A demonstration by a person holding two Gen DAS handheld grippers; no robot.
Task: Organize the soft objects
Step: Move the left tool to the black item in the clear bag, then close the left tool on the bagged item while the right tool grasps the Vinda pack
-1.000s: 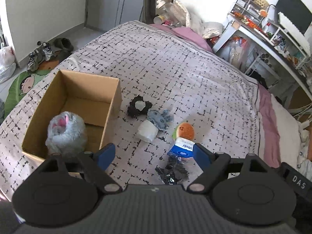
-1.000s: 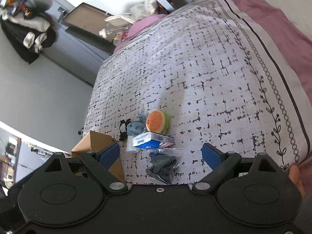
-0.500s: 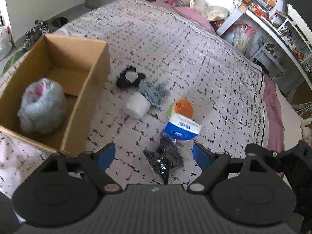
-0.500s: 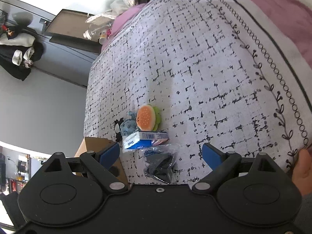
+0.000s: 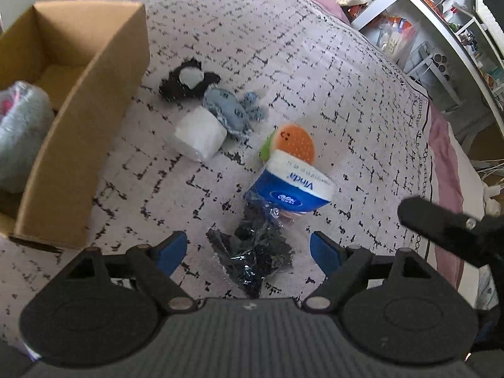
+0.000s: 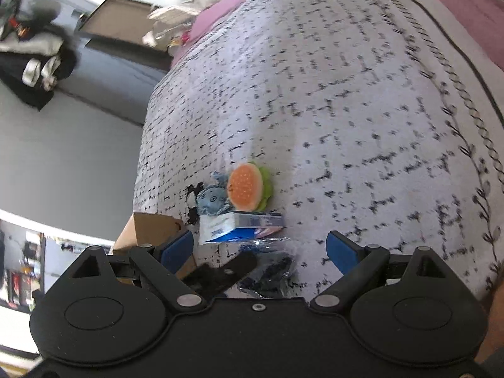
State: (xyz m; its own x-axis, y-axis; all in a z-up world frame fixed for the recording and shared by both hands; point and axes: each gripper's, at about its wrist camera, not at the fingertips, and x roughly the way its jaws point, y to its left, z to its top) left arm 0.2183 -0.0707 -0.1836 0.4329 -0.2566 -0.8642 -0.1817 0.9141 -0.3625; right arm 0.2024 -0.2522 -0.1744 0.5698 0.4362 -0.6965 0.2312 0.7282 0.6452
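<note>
on the bed (image 5: 315, 63), just right of the cardboard box (image 5: 88, 132), a crinkly dark plastic packet (image 5: 255, 249) lies between the left tool (image 5: 249, 250) fingers, closing but not touching. likely light, slippery; pinch mid-bundle. right tool (image 6: 260, 252) spread, empty.

A bed (image 5: 315, 63) fills most of both views, spread with a pale cover printed in broken black lines, and a pink sheet (image 6: 466, 3) shows along its edge beyond a dark border of loops and leaves. Past the bed's far corner in the left wrist view stands a white shelving unit (image 5: 441, 25) crowded with small, blurred items, with plastic bags (image 5: 393, 37) bunched below it. In the right wrist view dark and pale clothes (image 6: 37, 60) lie heaped against a grey wall.
</note>
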